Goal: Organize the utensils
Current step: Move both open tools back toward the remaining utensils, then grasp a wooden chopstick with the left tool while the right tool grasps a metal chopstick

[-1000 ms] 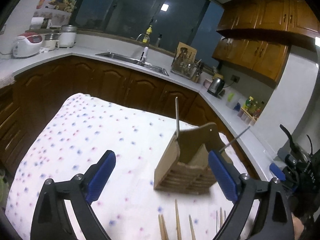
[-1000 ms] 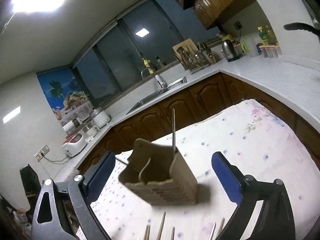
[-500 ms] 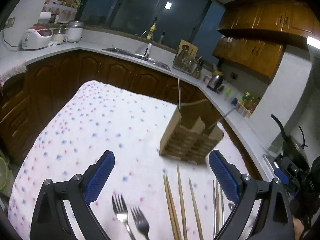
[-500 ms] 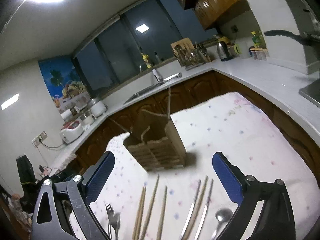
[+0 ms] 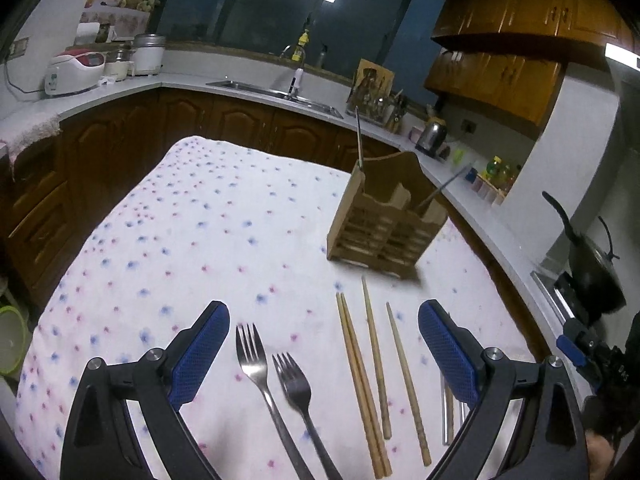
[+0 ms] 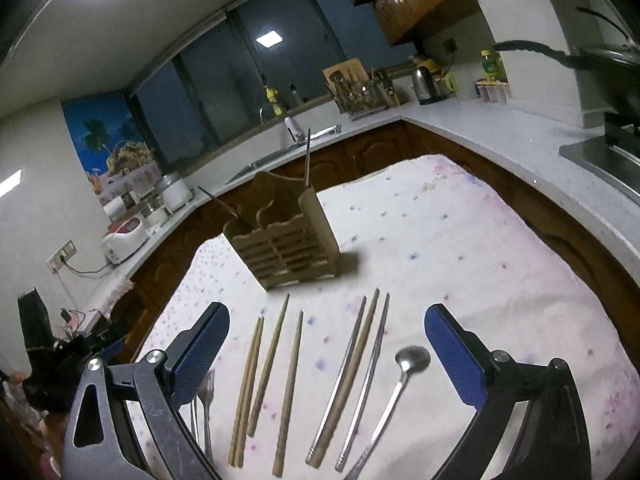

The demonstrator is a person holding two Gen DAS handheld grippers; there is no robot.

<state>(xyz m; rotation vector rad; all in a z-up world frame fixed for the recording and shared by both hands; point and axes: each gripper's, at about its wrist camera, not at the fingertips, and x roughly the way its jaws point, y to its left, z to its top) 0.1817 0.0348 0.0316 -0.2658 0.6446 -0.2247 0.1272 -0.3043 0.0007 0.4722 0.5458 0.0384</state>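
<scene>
Holding both tools wide apart and empty, we see two forks (image 5: 276,384) between the left gripper (image 5: 324,356) pads, wooden chopsticks (image 5: 372,376) just right of them. Our right gripper (image 6: 326,354) frames chopsticks, metal ones and a spoon (image 6: 400,380). The wooden holder (image 6: 286,236) stands beyond on the tablecloth (image 5: 192,232).
</scene>
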